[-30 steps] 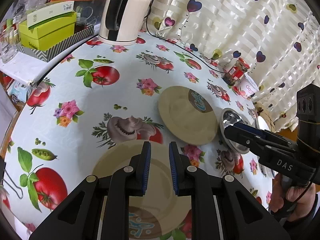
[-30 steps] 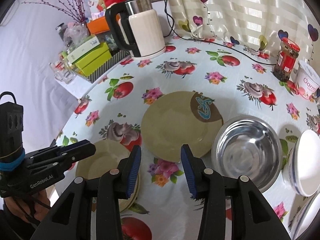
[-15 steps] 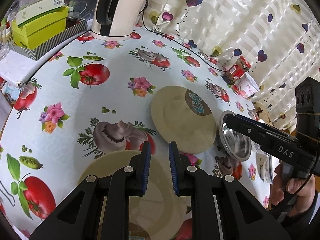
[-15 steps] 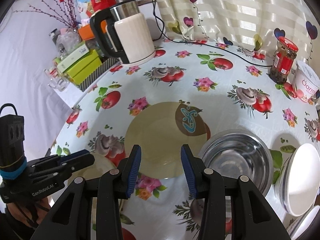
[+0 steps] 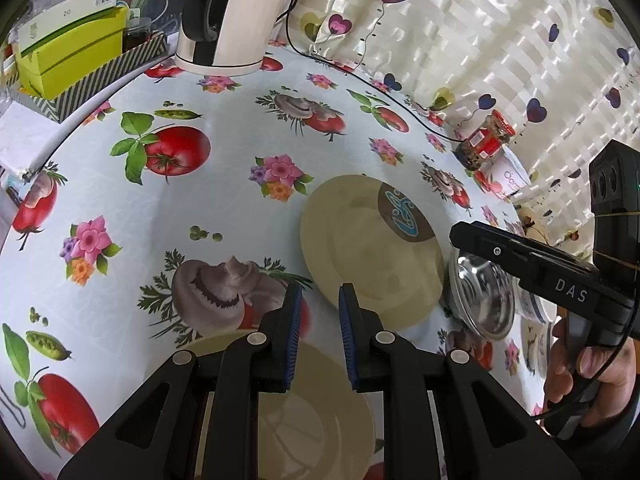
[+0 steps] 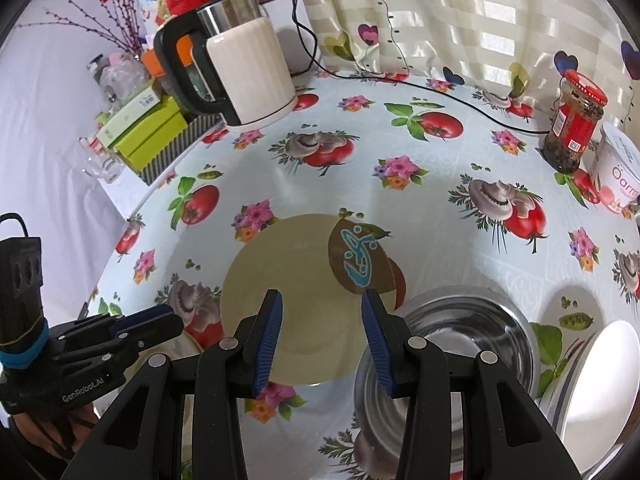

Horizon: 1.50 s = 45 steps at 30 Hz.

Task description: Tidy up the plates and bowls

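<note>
Fingers on my right gripper (image 6: pixel 322 338) and left gripper (image 5: pixel 319 338) stand apart, empty, lining up over the beige plate (image 6: pixel 296 304) for stacking.

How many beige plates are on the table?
2: one beige plate mid-table beside the steel bowl, another beige plate under the left gripper. That one may be a stack.

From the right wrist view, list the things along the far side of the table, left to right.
Green boxes → electric kettle → red-lidded jar → white yogurt tub.
</note>
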Tool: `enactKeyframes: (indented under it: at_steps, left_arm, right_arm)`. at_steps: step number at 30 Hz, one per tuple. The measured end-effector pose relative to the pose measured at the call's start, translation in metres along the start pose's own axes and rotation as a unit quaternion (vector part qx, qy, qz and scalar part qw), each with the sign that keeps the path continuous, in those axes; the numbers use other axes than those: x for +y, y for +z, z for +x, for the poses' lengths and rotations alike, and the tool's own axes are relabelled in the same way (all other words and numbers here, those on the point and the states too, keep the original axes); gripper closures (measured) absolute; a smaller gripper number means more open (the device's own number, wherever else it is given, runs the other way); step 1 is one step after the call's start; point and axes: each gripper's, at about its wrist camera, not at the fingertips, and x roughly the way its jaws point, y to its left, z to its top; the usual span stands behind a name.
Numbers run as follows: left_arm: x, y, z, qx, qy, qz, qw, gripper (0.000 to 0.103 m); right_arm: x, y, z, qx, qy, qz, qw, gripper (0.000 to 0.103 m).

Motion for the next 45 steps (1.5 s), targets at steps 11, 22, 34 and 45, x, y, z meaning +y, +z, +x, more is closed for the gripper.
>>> enactKeyframes:
  at_steps: [11, 22, 34, 45]
  left_arm:
    - [0.003, 0.009, 0.018, 0.014, -0.003, -0.014, 0.9998, 0.083]
    - [0.006, 0.011, 0.034, 0.031, -0.001, -0.024, 0.9992, 0.083]
    - [0.005, 0.008, 0.048, 0.056, -0.013, -0.029, 0.9979, 0.083]
    - [0.004, 0.004, 0.048, 0.055, -0.024, -0.035, 0.9976, 0.083]
  right_arm:
    - [-0.018, 0.022, 0.025, 0.034, -0.006, -0.006, 0.999, 0.062]
    - [-0.03, 0.028, 0.053, 0.07, -0.003, -0.003, 0.998, 0.062]
    - [-0.034, 0.031, 0.073, 0.103, -0.019, -0.015, 0.994, 0.062]
    - [-0.034, 0.032, 0.075, 0.103, -0.028, -0.021, 0.994, 0.08]
